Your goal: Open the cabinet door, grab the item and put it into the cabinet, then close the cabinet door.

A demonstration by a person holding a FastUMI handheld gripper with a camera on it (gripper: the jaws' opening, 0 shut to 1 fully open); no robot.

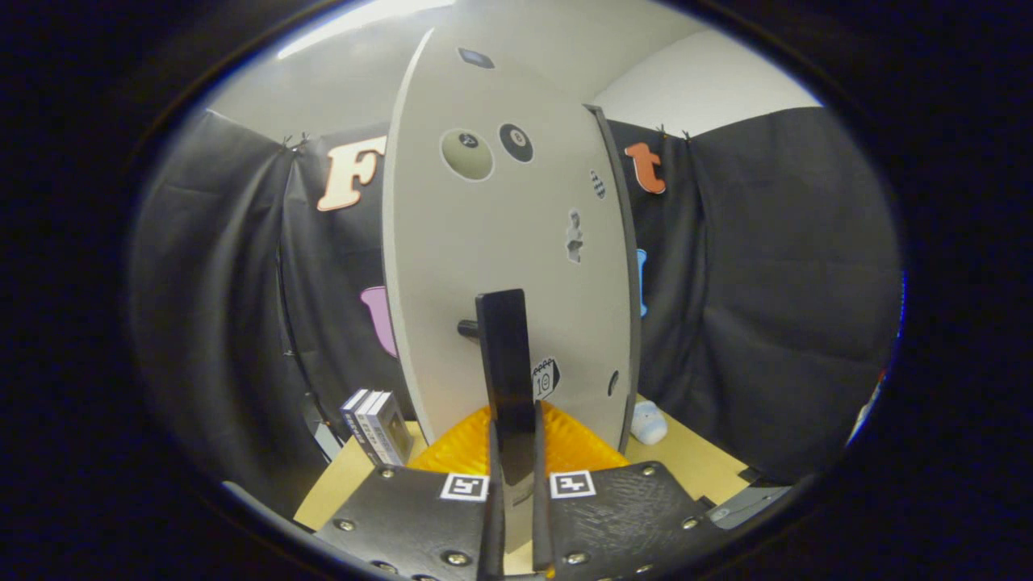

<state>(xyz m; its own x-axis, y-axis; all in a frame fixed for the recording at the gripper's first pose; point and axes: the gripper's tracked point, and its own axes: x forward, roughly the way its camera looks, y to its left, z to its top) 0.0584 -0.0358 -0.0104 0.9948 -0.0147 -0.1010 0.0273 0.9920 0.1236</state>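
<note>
The pale cabinet door (500,242), dotted with small stickers, stands upright right in front of me. Its black bar handle (502,355) runs vertically on a short post. My gripper (514,444) is shut on the lower end of this handle, one finger pressing on each side. A dark edge strip (623,274) runs down the door's right side. I cannot tell how far the door stands open. A small white and pale blue item (648,423) lies on the wooden table (686,460), just right of the door's bottom corner.
Two or three small boxes (375,424) stand on the table left of the door. Black cloth walls close in on the left, back and right. The table's near edge lies just below my fingers.
</note>
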